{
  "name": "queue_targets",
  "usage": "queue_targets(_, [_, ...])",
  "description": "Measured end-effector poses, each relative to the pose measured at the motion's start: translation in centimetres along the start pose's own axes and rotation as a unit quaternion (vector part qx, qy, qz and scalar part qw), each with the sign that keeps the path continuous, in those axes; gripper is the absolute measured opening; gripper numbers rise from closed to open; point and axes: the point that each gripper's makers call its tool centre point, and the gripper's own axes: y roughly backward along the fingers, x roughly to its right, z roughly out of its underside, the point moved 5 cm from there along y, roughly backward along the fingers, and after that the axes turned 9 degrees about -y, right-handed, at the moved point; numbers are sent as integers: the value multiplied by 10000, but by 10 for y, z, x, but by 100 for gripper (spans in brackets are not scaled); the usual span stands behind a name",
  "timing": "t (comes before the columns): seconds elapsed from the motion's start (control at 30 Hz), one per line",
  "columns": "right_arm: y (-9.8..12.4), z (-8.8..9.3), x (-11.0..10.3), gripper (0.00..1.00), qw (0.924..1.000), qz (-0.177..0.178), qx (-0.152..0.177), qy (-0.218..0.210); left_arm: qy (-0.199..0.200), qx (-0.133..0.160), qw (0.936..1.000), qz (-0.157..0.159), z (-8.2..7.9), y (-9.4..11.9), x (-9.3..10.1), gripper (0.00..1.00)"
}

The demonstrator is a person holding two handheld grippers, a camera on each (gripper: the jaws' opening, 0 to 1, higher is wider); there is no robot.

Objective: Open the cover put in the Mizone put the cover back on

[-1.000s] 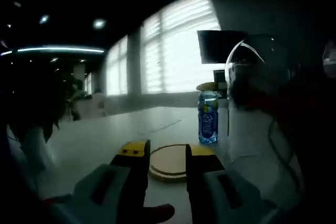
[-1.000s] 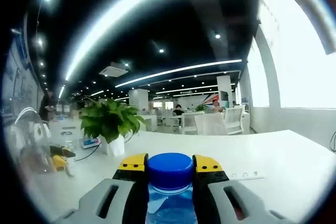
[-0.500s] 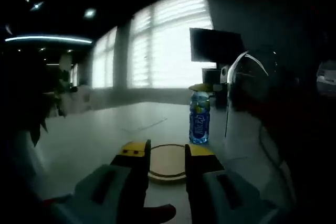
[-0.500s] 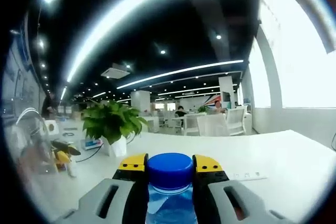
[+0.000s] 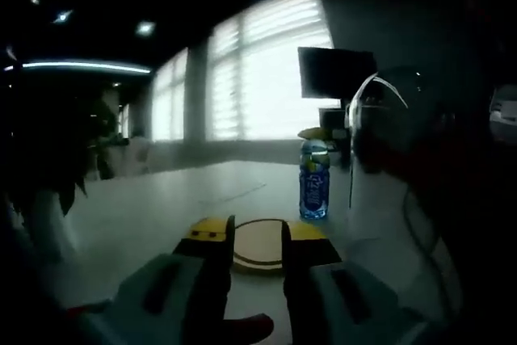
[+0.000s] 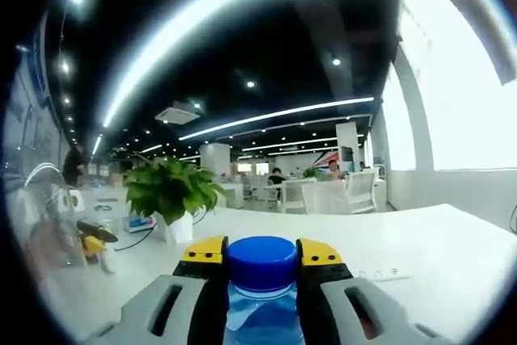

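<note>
A smooth white table [image 6: 452, 256] fills the office foreground. The blue-capped bottle [image 6: 262, 284] is clamped by the right gripper [image 6: 260, 258]; its label cannot be read. A round wooden disc [image 5: 257, 246] is seen past the slightly parted, empty left gripper [image 5: 254, 236].

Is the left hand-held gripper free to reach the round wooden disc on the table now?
Probably yes. The left hand-held gripper is open and holds nothing, and the wooden disc lies on the table just beyond its jaw tips with nothing between.

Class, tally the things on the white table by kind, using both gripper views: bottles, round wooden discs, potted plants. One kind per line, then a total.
Bottles: 1, the Mizone bottle, clamped under its blue cap by the right hand-held gripper
Round wooden discs: 1
Potted plants: 1
Total: 3
</note>
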Motion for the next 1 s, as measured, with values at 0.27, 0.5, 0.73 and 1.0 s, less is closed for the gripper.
queue_targets(0.27, [4, -5, -3, 26, 9997, 75, -83, 208, 15, 83, 10000, 6, -2, 0, 6, 18])
queue_targets(0.5, [3, -4, -3, 25, 9996, 131, -137, 217, 94, 41, 9999, 6, 1, 0, 6, 18])
queue_targets(0.73, [-1, -2, -1, 26, 9992, 137, -296, 239, 38, 58, 10000, 10, 0, 0, 8, 18])
queue_targets(1.0, [-1, -1, -2, 25, 9989, 225, -412, 86, 26, -35, 10000, 86, 4, -2, 11, 19])
